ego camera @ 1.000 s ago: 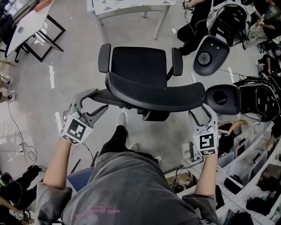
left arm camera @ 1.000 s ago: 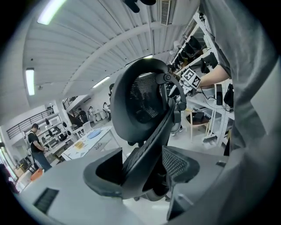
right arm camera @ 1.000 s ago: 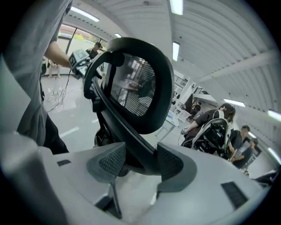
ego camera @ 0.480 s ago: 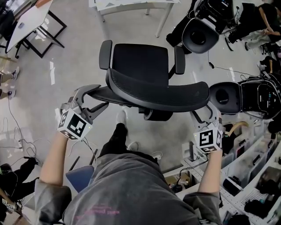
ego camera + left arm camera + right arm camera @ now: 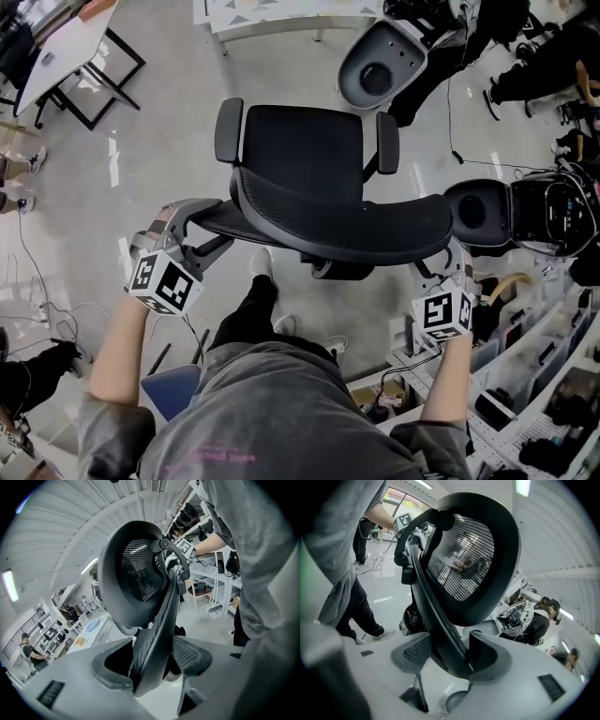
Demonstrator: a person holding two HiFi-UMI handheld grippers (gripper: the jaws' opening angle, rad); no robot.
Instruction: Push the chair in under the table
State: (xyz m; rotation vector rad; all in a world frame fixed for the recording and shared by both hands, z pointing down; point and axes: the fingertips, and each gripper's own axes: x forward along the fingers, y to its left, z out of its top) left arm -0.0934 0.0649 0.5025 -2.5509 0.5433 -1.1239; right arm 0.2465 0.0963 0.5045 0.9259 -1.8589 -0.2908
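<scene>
Black mesh chair (image 5: 309, 178): stands on open floor with its seat facing the table (image 5: 272, 22), near it but not yet under it. Its backrest (image 5: 337, 214) is towards the person.
Left gripper (image 5: 223, 223): jaws sit astride the backrest's left rim and have just been closing. The rim leans on one pad and is not pinched.
Right gripper (image 5: 442, 259): jaws sit astride the right rim and have just been opening. They are spread wide and loose about it.
Risk, slip: neither rim is clamped, so a hard shove could ride the jaws off the curved edge and let the chair roll on alone.
Risk, swivel: uneven pressure from the two sides would turn the seat on its column, bringing it to the table askew.
Risk, armrests (image 5: 387, 142): they may strike the table's edge; relative height cannot be judged from above.
Risk, obstruction: a white-shelled round unit (image 5: 375, 70) sits just beside the table's right end, close to the chair's line. The right armrest could clip it.
Risk, underfoot: the person's shoe (image 5: 262, 264) is near the chair's base (image 5: 328, 267), and a step forward may catch a castor.
</scene>
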